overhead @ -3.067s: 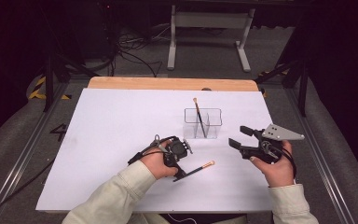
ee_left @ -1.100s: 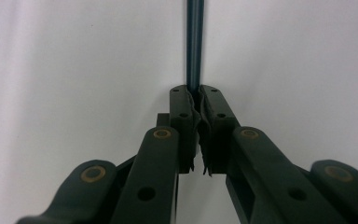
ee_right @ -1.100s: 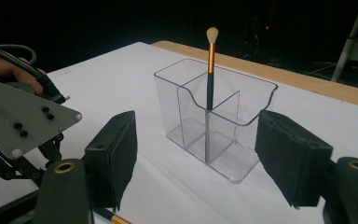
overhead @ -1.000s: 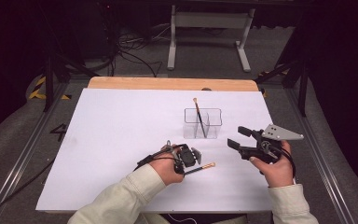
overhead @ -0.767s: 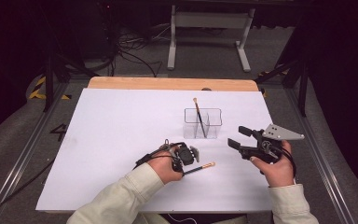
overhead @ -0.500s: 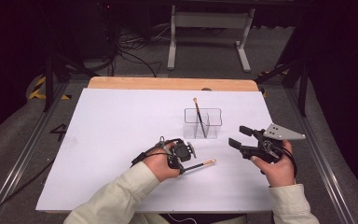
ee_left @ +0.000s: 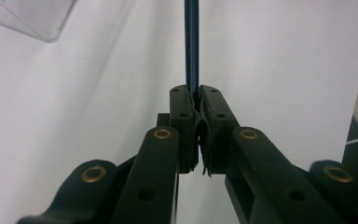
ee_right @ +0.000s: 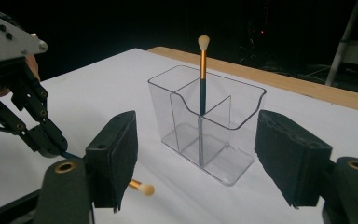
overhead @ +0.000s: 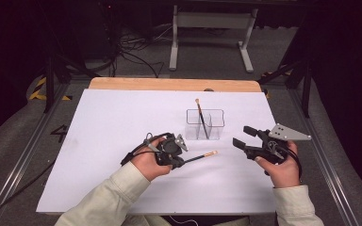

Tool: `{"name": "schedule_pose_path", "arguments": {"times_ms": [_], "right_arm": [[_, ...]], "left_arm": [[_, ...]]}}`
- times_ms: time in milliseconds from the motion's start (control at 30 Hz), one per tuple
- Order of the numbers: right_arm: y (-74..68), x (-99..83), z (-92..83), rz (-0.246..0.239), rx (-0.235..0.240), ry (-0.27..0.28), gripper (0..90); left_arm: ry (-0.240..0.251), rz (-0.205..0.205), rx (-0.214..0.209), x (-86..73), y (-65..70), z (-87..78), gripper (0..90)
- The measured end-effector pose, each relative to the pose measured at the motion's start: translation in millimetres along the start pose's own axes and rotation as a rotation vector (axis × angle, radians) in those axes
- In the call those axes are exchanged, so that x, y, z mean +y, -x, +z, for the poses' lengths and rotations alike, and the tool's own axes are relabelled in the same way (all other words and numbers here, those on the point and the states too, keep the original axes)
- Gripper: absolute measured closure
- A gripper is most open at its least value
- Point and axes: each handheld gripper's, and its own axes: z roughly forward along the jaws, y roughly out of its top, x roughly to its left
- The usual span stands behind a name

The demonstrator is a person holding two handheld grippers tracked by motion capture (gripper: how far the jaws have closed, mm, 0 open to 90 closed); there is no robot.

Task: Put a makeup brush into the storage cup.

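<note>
While the left gripper, low and left of centre in the high view, is clamped on the dark handle of a makeup brush whose pale tip points toward the right of the frame, the right gripper at the lower right holds its jaws apart with nothing between them. A clear divided holder stands at frame centre on the white table cover, with a second brush upright in it.
</note>
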Motion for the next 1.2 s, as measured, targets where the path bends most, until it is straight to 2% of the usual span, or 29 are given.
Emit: {"name": "schedule_pose_path", "arguments": {"times_ms": [67, 100, 233, 533, 700, 733, 800, 900, 933, 967, 1067, 1200], "right_arm": [[0.2, 0.1, -0.3, 0.000, 0.001, 0.001, 30.9], [0.4, 0.3, -1.6, 0.003, -0.002, 0.004, 31.1], [0.4, 1.0, -3.3, 0.005, 0.003, 0.011, 32.1], [-1.5, 3.4, -5.4, 0.003, 0.022, 0.044, 32.0], [-3.1, 5.0, -6.1, -0.003, 0.031, 0.056, 32.0], [-3.1, 5.0, -6.1, -0.003, 0.031, 0.056, 32.0], [-3.8, 5.5, -6.3, -0.008, 0.037, 0.060, 32.0], [-5.4, 6.5, -6.3, -0.009, 0.049, 0.068, 32.0], [-5.4, 6.5, -6.3, -0.009, 0.049, 0.068, 32.0], [-5.9, 6.8, -6.0, -0.011, 0.054, 0.072, 32.1], [-7.1, 7.5, -6.0, -0.015, 0.057, 0.073, 32.2], [-8.2, 7.9, -5.0, -0.020, 0.067, 0.078, 32.2]], "left_arm": [[0.017, -0.003, 0.003, -2.0, -1.2, -3.0, 84.5], [0.049, -0.004, 0.002, -5.6, -3.1, -6.5, 84.6], [0.121, -0.020, -0.011, -13.7, -7.0, -13.8, 84.6], [0.303, -0.007, -0.035, -30.3, -15.7, -28.9, 84.6], [0.375, -0.005, -0.040, -36.7, -17.3, -34.1, 84.6], [0.375, -0.005, -0.040, -36.7, -17.3, -34.1, 84.6], [0.428, -0.001, -0.057, -40.5, -18.8, -36.9, 84.6], [0.552, 0.006, -0.106, -47.8, -23.9, -38.2, 84.6], [0.552, 0.006, -0.106, -47.8, -23.9, -38.2, 84.6], [0.568, 0.003, -0.124, -49.8, -25.4, -36.5, 84.6], [0.606, 0.003, -0.135, -53.5, -27.6, -33.8, 84.6], [0.648, 0.024, -0.137, -56.2, -29.4, -30.1, 84.6]]}}
